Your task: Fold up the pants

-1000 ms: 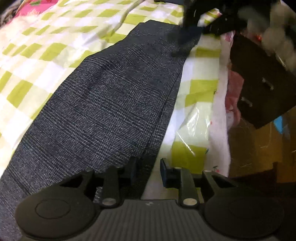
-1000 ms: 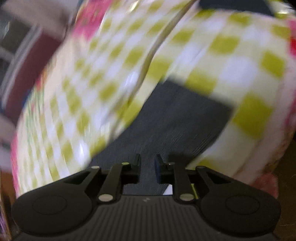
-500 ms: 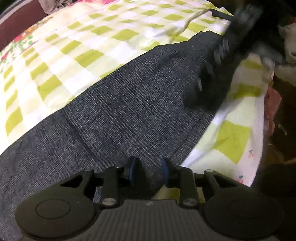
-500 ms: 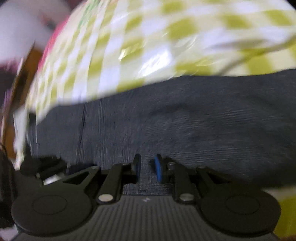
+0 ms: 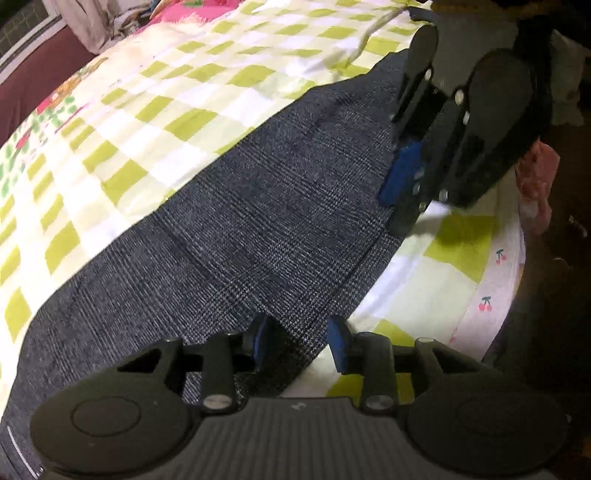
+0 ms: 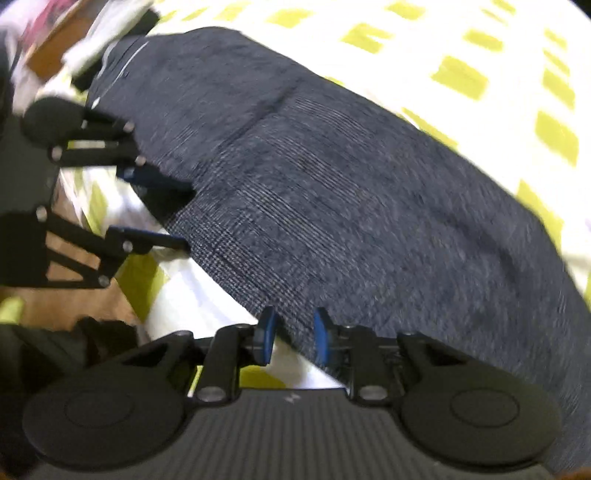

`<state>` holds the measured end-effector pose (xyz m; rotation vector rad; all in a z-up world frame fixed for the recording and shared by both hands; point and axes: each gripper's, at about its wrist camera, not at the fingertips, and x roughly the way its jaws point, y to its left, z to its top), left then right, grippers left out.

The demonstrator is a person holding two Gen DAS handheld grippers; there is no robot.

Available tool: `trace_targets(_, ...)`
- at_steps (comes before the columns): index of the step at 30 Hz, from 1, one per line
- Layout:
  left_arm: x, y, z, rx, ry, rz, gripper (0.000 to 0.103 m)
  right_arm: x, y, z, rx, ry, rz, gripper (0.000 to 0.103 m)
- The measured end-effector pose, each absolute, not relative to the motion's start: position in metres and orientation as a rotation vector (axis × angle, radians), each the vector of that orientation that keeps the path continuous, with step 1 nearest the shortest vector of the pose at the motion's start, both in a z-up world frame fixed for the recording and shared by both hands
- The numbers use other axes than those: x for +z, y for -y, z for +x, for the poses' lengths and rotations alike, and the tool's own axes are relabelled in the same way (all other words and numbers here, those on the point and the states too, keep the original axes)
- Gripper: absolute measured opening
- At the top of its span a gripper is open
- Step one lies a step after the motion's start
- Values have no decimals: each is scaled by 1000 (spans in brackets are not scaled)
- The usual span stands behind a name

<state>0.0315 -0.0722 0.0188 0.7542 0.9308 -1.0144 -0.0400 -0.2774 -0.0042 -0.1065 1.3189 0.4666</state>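
Observation:
Dark grey checked pants lie flat in a long strip on a green-and-white checked bedsheet. My left gripper is open, its blue pads straddling the pants' near edge. My right gripper is open too, its pads either side of the same long edge of the pants. Each gripper shows in the other's view: the right one over the pants' far end, the left one at the edge near the waistband.
The bed's edge with a cherry-print trim runs along the right, with dark floor beyond. Pink patterned cloth hangs off the side. A brown wooden surface lies below the bed edge. More bedding is piled at the far left.
Both grippers have come down to the pants' long edge, the right one swinging along the leg toward the left one. The jaws of both now stand wider apart, with fabric between the pads.

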Motion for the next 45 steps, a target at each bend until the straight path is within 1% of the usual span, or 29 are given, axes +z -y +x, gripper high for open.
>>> trace_targets(1,18,71,32,-1008,-932,743,51,-2,268,-43,477,-1302,-131,25)
trace_targets(3,18,68,31,-1003,-920,738,51,-2,260,-44,492,-1278,-164,28)
trace_targets(4,17,70,30,-1010,-905,753,52,-4,257,-46,504,-1280,-174,29)
trace_targets(6,17,71,24,-1031,-853,804,52,-9,248,-50,523,-1272,-211,33)
trace_targets(8,15,75,24,-1038,-812,838,54,-9,243,-54,545,-1251,-260,35)
trace_targets(17,13,81,33,-1015,-792,822,55,-3,245,-55,469,-1215,-222,35)
trace_targets(22,21,77,38,-1004,-816,738,55,-3,240,-50,431,-1173,-178,36)
trace_targets(25,20,73,38,-990,-825,729,55,-4,224,-55,465,-1150,-228,35)
trace_targets(29,22,72,44,-956,-854,667,55,-4,223,-51,390,-1121,-251,32)
trace_targets(30,23,72,45,-950,-853,657,55,-3,225,-48,375,-1117,-234,28)
trace_targets(31,24,71,44,-949,-846,653,55,-2,227,-45,368,-1116,-221,16)
trace_targets(32,26,69,42,-953,-834,655,55,-1,228,-44,369,-1119,-211,14)
trace_targets(36,31,66,20,-1019,-764,710,57,11,234,-41,350,-1123,-109,12)
trace_targets(40,16,77,18,-971,-763,740,58,17,247,-33,328,-1159,39,11)
trace_targets(41,14,78,22,-954,-776,727,56,18,249,-34,325,-1165,60,11)
trace_targets(42,13,78,28,-948,-805,707,48,19,250,-34,326,-1172,74,10)
trace_targets(43,13,77,32,-955,-833,690,37,20,250,-35,329,-1177,74,10)
trace_targets(45,14,75,29,-985,-847,711,29,17,247,-39,340,-1197,62,8)
